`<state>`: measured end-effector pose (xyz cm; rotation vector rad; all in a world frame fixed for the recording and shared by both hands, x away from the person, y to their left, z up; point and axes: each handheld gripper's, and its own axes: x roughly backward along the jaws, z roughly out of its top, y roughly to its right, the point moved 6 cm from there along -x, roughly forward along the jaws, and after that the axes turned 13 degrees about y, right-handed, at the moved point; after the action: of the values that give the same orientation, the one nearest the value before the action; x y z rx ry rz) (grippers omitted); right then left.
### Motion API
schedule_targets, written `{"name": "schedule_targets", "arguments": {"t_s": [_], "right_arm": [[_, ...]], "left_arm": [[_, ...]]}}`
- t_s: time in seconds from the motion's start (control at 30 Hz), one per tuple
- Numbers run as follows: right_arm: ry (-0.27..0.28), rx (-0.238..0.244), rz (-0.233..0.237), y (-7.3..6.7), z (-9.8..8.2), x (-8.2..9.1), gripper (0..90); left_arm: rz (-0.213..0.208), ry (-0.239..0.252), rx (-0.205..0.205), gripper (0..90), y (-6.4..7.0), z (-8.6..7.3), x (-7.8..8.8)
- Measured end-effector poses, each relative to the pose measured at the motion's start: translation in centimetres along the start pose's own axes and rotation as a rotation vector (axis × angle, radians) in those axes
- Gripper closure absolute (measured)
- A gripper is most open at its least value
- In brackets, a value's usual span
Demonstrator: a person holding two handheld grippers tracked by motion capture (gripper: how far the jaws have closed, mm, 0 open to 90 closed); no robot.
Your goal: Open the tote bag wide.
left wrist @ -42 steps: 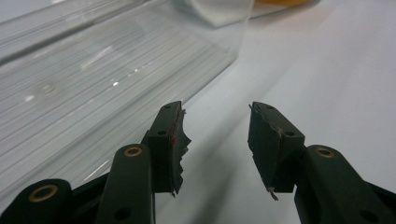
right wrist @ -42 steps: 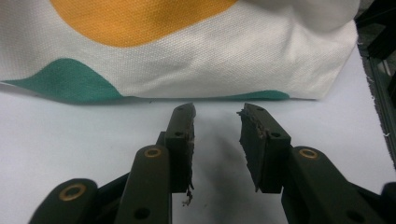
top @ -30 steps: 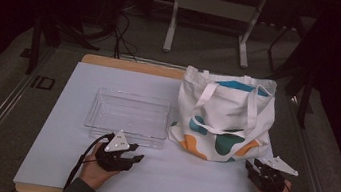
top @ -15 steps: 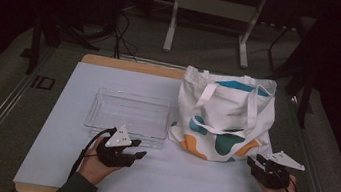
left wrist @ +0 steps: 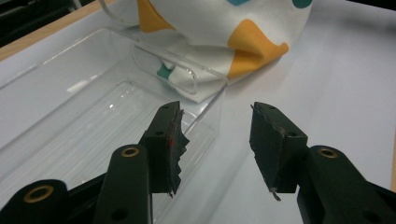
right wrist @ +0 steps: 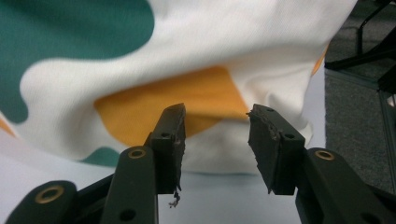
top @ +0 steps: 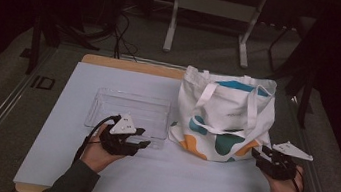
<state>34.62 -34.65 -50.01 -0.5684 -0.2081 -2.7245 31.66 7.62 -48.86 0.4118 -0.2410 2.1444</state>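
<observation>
So the bench (top: 47,169) has a white top with a wooden edge showing along the far side. Biggest thing on it is the tote bag (top: 226,116), white cloth with teal and orange blobs, sitting on the right half with its two handles flopped down over the front. Its lower left corner ends just beside the clear plastic tray (top: 128,112), which lies left of the bag near the middle of the bench; from the left claw's own camera the bag's corner looks like it's right up against the tray's end wall, maybe touching, hard to be sure through the clear plastic.

The left claw (top: 144,144) hangs at the tray's near edge, pointing toward the bag. In its own view the jaws have just been opening; they stand apart with nothing between them, only the tray's corner and bare bench beyond the pads. So that one's released.

The right claw (top: 257,156) is at the bag's lower right corner, pointing at the cloth. Its jaws have just been opening too, and in its view the gap frames an orange patch of the bag, but the pads aren't pinching any fabric. Released as well.
</observation>
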Motion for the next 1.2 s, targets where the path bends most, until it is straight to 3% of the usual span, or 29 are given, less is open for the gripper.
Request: {"name": "schedule_targets", "arguments": {"t_s": [0.43, 0.6, 1.0, 1.2], "right_arm": [[0.021, -0.022, -0.002, 1.0, 1.7, -0.6, 53.0], [0.026, -0.009, -0.010, 1.2, 2.4, -1.0, 53.0], [0.042, -0.021, -0.021, 2.7, 3.8, -1.8, 52.3], [0.046, -0.032, -0.029, 3.7, 4.3, -2.1, 49.1]], "left_arm": [[-0.010, 0.005, -0.013, 52.2, -1.4, 2.1, -1.3], [-0.014, 0.036, -0.010, 52.8, -1.9, 3.2, -1.8], [-0.021, 0.039, 0.031, 50.7, -2.9, 3.2, -3.2], [-0.012, 0.035, 0.022, 48.6, -3.4, 4.3, -4.0]]}}
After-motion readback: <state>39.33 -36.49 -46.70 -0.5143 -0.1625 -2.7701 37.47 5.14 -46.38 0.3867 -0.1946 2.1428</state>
